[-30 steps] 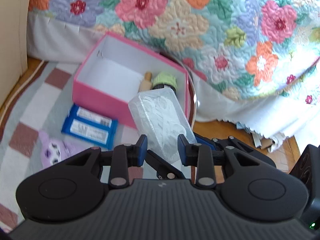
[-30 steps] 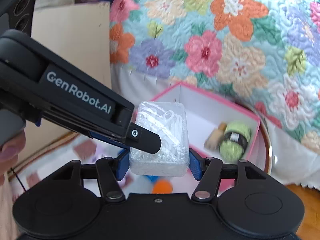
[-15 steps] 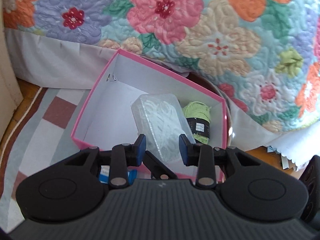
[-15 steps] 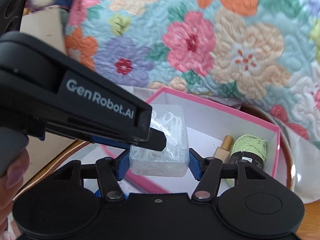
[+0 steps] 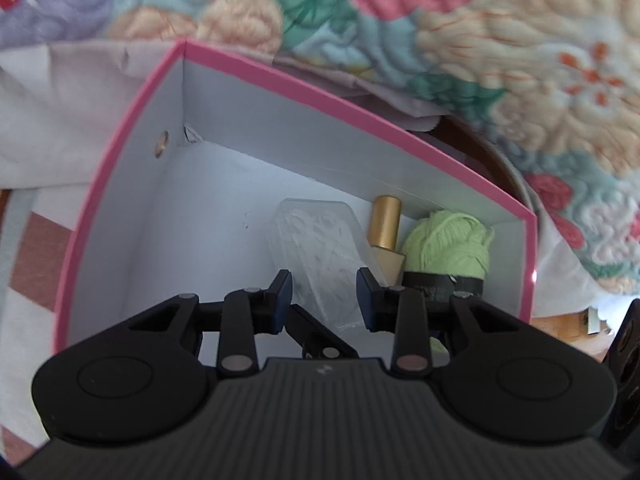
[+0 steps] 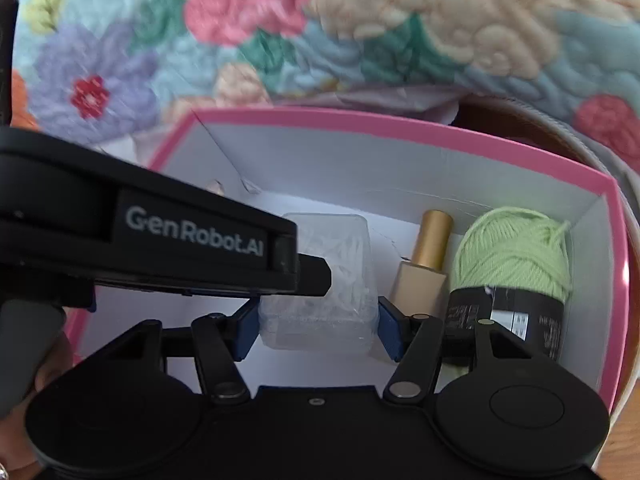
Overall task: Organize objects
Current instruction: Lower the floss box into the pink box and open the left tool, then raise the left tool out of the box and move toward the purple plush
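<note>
A clear plastic box (image 6: 320, 280) full of white bits sits low inside the pink box (image 6: 400, 128), left of a gold-capped bottle (image 6: 430, 250) and a green yarn ball (image 6: 516, 256). My right gripper (image 6: 318, 326) is shut on the clear box's near end. My left gripper (image 5: 324, 294) also has its blue pads against the clear box (image 5: 320, 252) from the left; its body crosses the right wrist view. The left wrist view shows the pink box (image 5: 120, 168), the bottle (image 5: 386, 228) and the yarn (image 5: 448, 244).
A floral quilt (image 5: 440, 20) hangs close behind the pink box. A brown round rim (image 6: 560, 120) curves behind the box's right side. A checked rug (image 5: 24, 264) lies at the left. The box floor left of the clear box is bare white.
Both grippers have carried the clear box forward and down into the pink box. It now sits beside the gold-capped bottle. The views have closed in on the box.
</note>
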